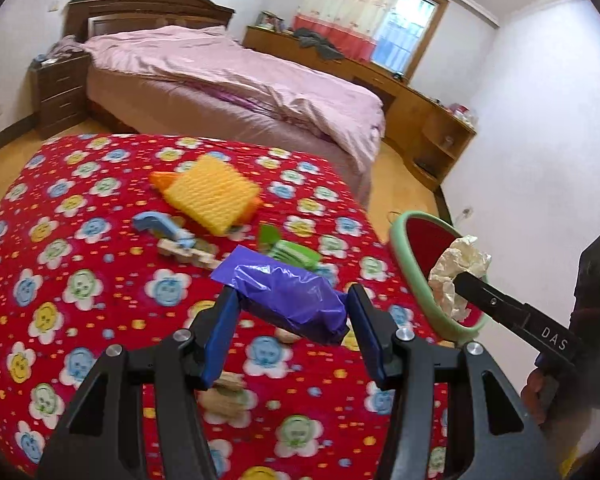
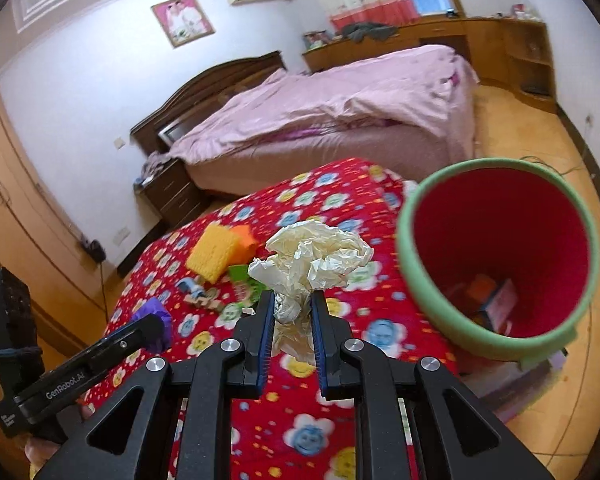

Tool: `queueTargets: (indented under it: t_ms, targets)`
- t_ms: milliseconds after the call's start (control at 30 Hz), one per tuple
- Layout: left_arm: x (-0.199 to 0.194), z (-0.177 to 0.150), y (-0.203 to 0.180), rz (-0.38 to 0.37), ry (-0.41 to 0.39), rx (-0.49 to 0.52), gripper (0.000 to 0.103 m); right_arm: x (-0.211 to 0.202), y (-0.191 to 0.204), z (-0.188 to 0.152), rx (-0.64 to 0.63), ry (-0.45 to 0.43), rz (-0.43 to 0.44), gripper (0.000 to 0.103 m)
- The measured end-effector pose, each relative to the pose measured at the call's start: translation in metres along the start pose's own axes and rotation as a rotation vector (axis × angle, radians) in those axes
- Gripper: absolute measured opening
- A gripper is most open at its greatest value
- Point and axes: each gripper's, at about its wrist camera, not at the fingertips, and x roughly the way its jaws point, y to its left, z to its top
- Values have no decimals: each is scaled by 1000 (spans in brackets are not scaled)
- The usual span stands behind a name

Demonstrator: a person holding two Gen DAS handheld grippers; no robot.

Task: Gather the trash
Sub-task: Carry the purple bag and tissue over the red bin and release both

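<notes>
Once loaded up on both sides like this, reads as the carry-to-bin step of the cleanup. Left gripper (image 1: 288, 320) clamped on a purple plastic bag wad (image 1: 284, 292), pads pressed into both ends, held clear above the red flowered tablecloth (image 1: 80, 280). Right gripper (image 2: 292, 312) pinched tight on the lower tail of a crumpled paper ball (image 2: 312, 256), with most of the ball puffed out past the fingertips. Green-rimmed red bin (image 2: 416, 272) at about 3 o'clock from the paper in the right wrist view, mouth tipped toward the camera, a few boxes already down at the bottom. Same bin at 3 o'clock from the bag in the left wrist view, with the paper right up at its rim. Next up, probably: swing the paper fully over the opening, let go, then bring the bag across the same way. Calls for a clean release, given clingy thin film on grippy pads. More stuff on the cloth at 12 o'clock from the bag, like a yellow foam net (image 1: 212, 196) and a green packet (image 1: 292, 252); no telling trash from keepers there.
</notes>
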Motion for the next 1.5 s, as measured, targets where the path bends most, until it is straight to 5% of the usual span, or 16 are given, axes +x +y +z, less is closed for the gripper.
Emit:
queueTargets:
  t_ms: [600, 1200, 1500]
  targets:
    - [66, 14, -117, -120, 84, 253, 55, -40, -100, 4, 149, -71, -195, 18]
    - [162, 12, -188, -168, 202, 381, 56, -15, -161, 3, 216, -17, -269, 20]
    - [175, 10, -193, -83, 186, 396, 69, -12, -166, 4, 219, -25, -283, 26]
